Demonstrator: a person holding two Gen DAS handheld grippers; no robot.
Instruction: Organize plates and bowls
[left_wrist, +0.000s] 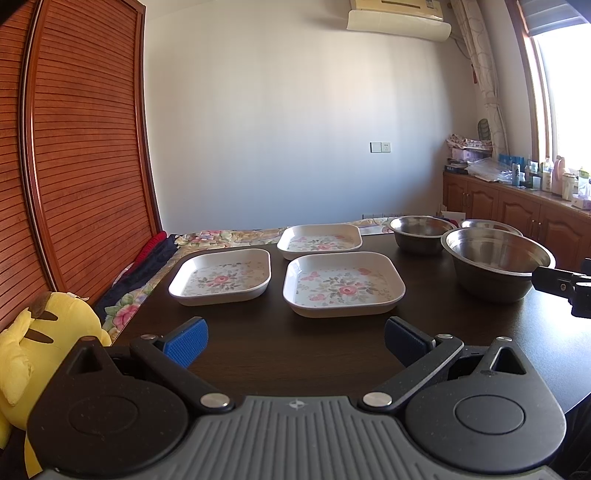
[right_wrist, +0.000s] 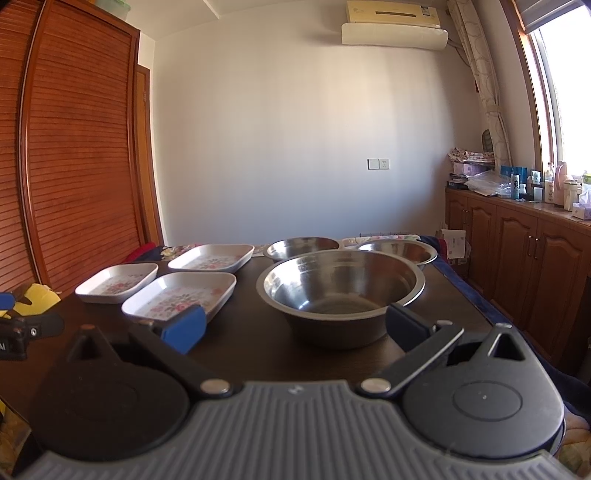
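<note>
Plates first, at the left: three square floral dishes lie flat and rim-up on the dark bench (left_wrist: 258, 343), none stacked. The left plate (left_wrist: 220, 276) sits alone nearest the bench's left edge; just beside it, on its right, is the near plate (left_wrist: 343, 284), and the far plate (left_wrist: 319, 242) lies behind that one, near the back edge. Each is close to square, so none has a clear long axis; their sides run roughly parallel to the bench edges. Spread singly like this, they look set out for stacking, which I judge is not yet begun.

The left claw (left_wrist: 295, 341) hovers low over the near edge with its blue pads wide apart, empty, aimed at the gap between the left and near plates.

Further right stand three steel bowls, mouths up: the large bowl (right_wrist: 341, 291) in front, the middle bowl (right_wrist: 303, 248) behind it, the right bowl (right_wrist: 399, 251) at the back corner. They are round, axes vertical.

The right claw (right_wrist: 295, 326) is spread open and holds nothing, pointing at the large bowl, one pad just beside its rim.
</note>
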